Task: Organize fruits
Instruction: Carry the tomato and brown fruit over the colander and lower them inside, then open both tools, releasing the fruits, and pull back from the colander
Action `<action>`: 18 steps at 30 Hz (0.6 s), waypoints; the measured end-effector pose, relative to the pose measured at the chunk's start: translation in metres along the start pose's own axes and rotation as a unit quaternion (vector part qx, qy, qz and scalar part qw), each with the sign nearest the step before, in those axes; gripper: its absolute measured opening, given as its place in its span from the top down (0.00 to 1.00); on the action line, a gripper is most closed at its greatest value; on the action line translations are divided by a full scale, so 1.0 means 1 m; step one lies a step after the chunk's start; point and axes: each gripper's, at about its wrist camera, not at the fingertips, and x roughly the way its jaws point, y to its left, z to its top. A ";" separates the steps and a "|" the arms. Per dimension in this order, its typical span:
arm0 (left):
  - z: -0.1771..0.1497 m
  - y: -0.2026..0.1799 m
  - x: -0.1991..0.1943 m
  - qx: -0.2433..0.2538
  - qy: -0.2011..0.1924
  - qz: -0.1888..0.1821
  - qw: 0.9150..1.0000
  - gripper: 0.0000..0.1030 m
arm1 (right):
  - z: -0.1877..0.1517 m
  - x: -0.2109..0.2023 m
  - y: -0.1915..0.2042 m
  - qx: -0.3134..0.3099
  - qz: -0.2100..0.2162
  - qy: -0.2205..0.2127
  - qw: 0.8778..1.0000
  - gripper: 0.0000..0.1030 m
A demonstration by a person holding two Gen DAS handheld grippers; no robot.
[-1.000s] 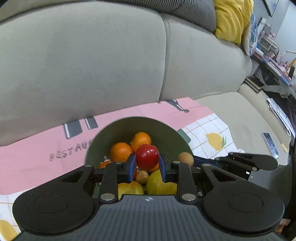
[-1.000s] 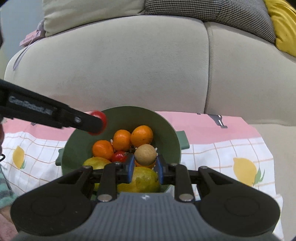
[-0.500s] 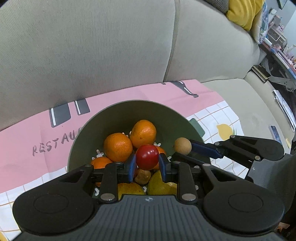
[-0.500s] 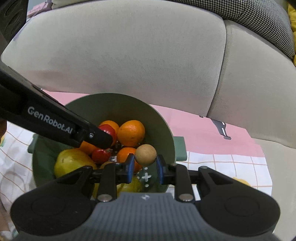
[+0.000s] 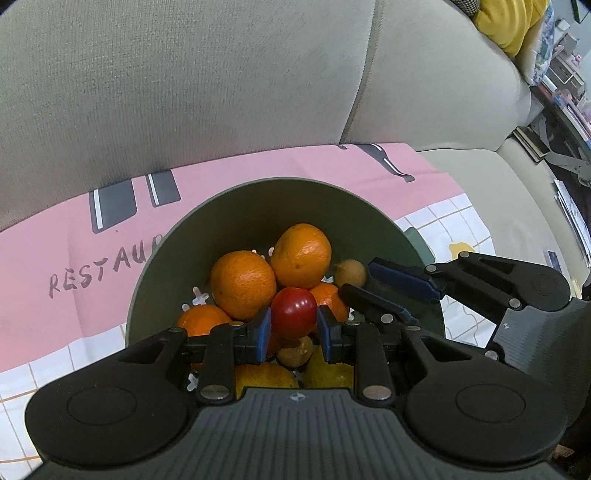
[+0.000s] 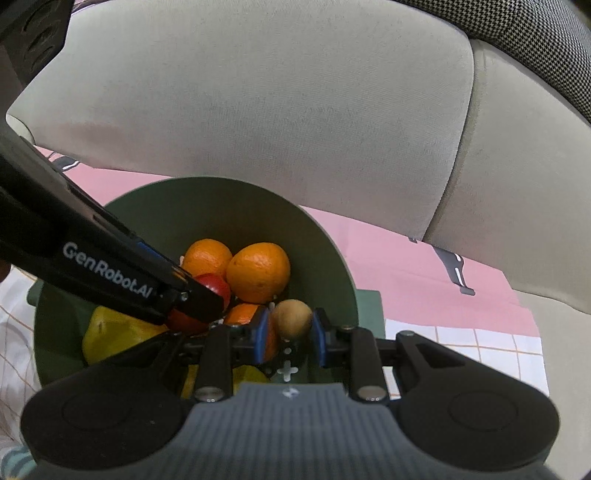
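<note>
A green bowl (image 5: 236,214) (image 6: 236,206) on a pink and white cloth holds several oranges (image 5: 243,284) (image 6: 258,271), yellow fruits (image 6: 107,332) and small red and brown fruits. My left gripper (image 5: 293,328) is shut on a red tomato (image 5: 294,312), low inside the bowl above the oranges. My right gripper (image 6: 288,334) holds a small brown round fruit (image 6: 292,319) between its blue pads, just inside the bowl's right side. The brown fruit (image 5: 351,272) and right gripper fingers (image 5: 402,277) also show in the left wrist view.
A beige sofa back (image 5: 184,81) (image 6: 258,92) rises right behind the bowl. The pink cloth (image 5: 55,258) reads "RESTAU". A yellow cushion (image 5: 513,22) and cluttered shelves (image 5: 565,85) lie at far right. The left gripper's arm (image 6: 92,258) crosses the right wrist view.
Both grippers have moved down and forward into the bowl, each still holding its fruit. The bowl looks larger and closer in both views.
</note>
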 end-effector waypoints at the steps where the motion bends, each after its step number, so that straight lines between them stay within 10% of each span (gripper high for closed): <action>1: 0.000 0.001 0.001 -0.001 0.000 -0.001 1.000 0.71 | 0.000 0.000 0.000 0.001 0.000 0.000 1.000 0.79; 18: -0.002 0.000 -0.010 -0.013 0.011 -0.012 1.000 0.57 | 0.003 -0.013 0.003 0.019 0.011 0.004 1.000 0.63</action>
